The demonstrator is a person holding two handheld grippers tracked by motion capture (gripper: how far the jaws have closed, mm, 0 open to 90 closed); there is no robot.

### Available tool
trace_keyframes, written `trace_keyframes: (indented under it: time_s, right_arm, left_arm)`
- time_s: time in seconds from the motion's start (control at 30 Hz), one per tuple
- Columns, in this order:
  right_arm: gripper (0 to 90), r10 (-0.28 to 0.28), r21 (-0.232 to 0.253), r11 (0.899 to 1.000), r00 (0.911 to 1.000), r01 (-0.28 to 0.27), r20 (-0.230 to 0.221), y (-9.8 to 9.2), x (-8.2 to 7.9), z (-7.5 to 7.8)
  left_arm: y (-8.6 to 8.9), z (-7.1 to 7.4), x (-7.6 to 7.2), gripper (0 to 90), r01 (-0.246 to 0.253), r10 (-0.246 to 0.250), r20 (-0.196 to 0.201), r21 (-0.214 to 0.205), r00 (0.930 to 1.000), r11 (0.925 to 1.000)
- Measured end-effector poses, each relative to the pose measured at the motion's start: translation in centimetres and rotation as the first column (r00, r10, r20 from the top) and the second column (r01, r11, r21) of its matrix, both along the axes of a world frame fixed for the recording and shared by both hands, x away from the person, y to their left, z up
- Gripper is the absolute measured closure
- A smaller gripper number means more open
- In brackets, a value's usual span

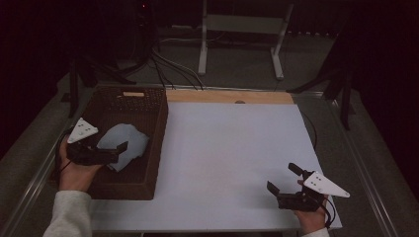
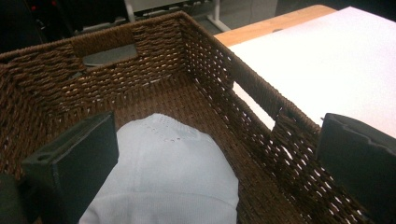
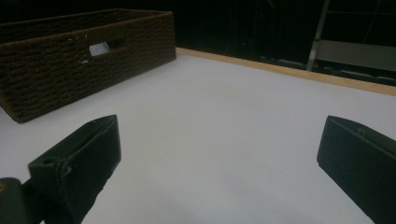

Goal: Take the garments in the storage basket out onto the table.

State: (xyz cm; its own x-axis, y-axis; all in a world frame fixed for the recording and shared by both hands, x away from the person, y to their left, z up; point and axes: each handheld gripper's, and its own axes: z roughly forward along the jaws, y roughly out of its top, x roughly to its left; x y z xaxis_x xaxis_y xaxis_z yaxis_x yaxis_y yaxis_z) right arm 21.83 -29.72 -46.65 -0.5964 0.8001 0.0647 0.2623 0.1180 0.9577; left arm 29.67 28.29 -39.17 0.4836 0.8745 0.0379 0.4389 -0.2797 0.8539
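1. My left tongs [image 1: 111, 150] hang inside the wicker basket [image 1: 160, 129], jaws spread wide and pinching nothing. The pale blue knit garment [image 1: 127, 143] lies bunched on the basket floor directly below and ahead of them, one jaw already over its near edge.
2. In the left gripper view the garment [image 2: 173, 177] sits between the jaws and slightly toward the left one; it is rounded, with no clear long axis, so I judge a straight drop onto the bunch would suit.
3. My right tongs [image 1: 281, 180] are spread too, empty, low over the white desk [image 1: 227, 148], well apart from the basket.
4. The basket holds the garment and nothing else that I can make out.
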Motion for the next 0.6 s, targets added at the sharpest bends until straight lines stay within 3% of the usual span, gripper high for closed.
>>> trace_keyframes:
  time_s: [0.6]
  right_arm:
    - [0.0,-0.001,0.001,1.0,1.0,0.001,-0.006,0.1,0.0,0.0]
  left_arm:
    - [1.0,0.2,1.4,0.4,-0.001,0.0,-0.017,-0.014,0.9999,0.9999]
